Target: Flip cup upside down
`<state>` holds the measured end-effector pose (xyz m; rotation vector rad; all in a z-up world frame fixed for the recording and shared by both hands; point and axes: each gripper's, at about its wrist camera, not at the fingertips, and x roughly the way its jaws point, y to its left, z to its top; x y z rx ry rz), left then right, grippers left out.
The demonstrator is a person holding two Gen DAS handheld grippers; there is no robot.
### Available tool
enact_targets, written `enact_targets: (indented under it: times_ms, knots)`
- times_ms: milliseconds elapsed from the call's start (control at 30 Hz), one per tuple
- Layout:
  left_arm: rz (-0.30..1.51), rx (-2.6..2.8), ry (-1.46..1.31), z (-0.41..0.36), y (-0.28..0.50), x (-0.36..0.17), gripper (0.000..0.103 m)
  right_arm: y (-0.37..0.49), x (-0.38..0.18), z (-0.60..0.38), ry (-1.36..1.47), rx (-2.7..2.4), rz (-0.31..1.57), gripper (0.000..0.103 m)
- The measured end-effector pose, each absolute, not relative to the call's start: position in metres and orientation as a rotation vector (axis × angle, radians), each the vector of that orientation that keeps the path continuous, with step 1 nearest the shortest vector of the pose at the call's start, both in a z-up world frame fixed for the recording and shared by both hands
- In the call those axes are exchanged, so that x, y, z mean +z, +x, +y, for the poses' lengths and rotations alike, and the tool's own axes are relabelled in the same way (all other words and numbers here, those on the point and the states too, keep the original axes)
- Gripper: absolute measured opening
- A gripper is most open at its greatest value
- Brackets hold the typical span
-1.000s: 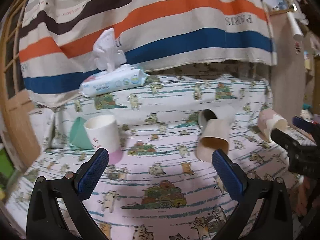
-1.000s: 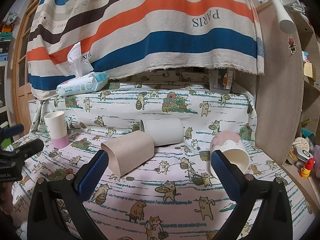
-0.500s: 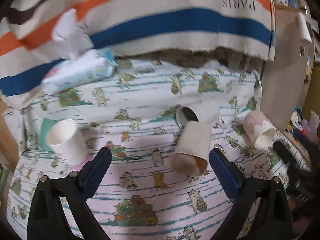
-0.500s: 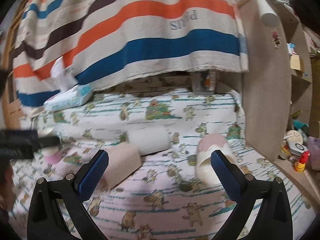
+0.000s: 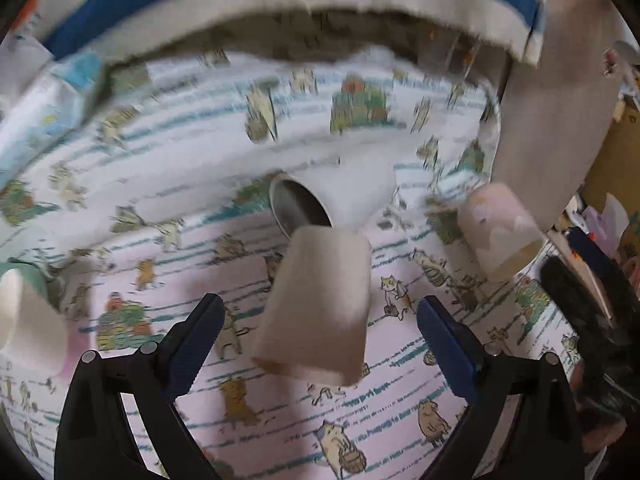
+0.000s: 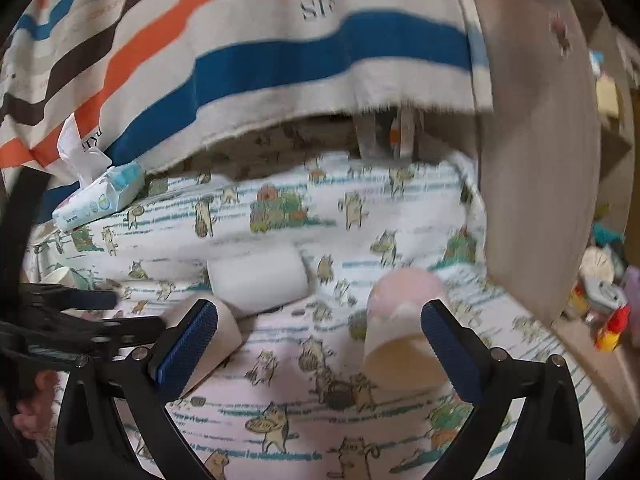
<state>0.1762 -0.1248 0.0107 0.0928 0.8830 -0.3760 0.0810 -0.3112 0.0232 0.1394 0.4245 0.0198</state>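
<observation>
The beige paper cup [image 5: 320, 300] lies on its side on the cat-print cloth [image 5: 400, 420], long axis running near to far, mouth nearest, centred between the left gripper [image 5: 318, 344] whose fingers are spread wide. The right gripper [image 6: 320, 344], equally wide and empty, sits further right, facing the pink-and-white cup [image 6: 400, 320].

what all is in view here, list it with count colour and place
tan cup: 1, beige, on its side, between the left claw's fingers
white cup: 1, white, on its side behind the tan cup
pink cup: 1, pink and white, tilted, ahead of the right claw
paper cup: 1, white with pink base, far left
wipes: 1 pack, white and blue, back left
cloth: 1, cat print, covers the surface
striped fabric: 1, orange, blue, brown, hanging behind
left claw: open
right claw: open, empty
</observation>
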Motion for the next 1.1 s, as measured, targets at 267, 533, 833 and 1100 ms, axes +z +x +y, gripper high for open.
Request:
enact_targets:
  times_ms: [267, 533, 833, 1100]
  knots:
    - [1.006, -0.419, 0.03, -0.135, 0.204, -0.016, 0.083, 0.084, 0.018, -0.331, 0.208, -0.033, 0.447, 0.102]
    - [0.99, -0.362, 0.012, -0.129, 0.191, -0.011, 0.068, 0.078, 0.018, -0.342, 0.254, -0.052, 0.427, 0.102]
    - [0.801, -0.223, -0.064, -0.105, 0.118, 0.02, 0.068, 0.075, 0.017, -0.344, 0.269, -0.046, 0.418, 0.102]
    - [0.787, -0.092, -0.197, -0.095, 0.085, -0.005, 0.068, 0.073, 0.016, -0.338, 0.228, -0.066, 0.42, 0.102]
